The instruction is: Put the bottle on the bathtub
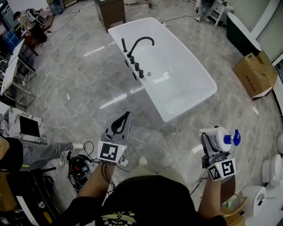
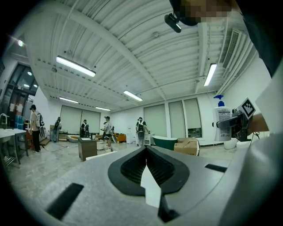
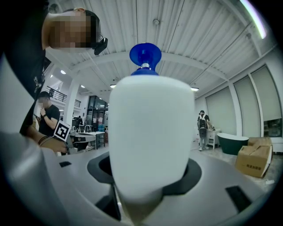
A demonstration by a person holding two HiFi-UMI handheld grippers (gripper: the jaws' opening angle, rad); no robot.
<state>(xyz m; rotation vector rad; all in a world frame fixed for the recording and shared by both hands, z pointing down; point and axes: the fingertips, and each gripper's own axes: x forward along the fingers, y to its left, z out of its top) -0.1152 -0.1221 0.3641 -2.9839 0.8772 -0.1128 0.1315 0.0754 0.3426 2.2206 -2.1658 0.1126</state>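
A white bathtub (image 1: 152, 95) with a black faucet (image 1: 140, 42) on its left deck stands on the grey marble floor ahead of me. My right gripper (image 1: 216, 140) is shut on a white bottle (image 1: 219, 137) with a blue pump top, held upright at the lower right, well short of the tub. In the right gripper view the bottle (image 3: 148, 132) fills the middle between the jaws. My left gripper (image 1: 126, 117) hangs shut and empty to the tub's near left. The left gripper view shows the left gripper (image 2: 146, 149) with nothing in it, and the bottle (image 2: 223, 117) far right.
A cardboard box (image 1: 254, 75) lies right of the tub, with a dark green tub (image 1: 241, 33) behind it. A dark cabinet (image 1: 110, 11) stands beyond the white tub. A seated person's leg (image 1: 44, 152) and cables (image 1: 79, 165) are at my left. White fixtures (image 1: 265, 194) stand at the lower right.
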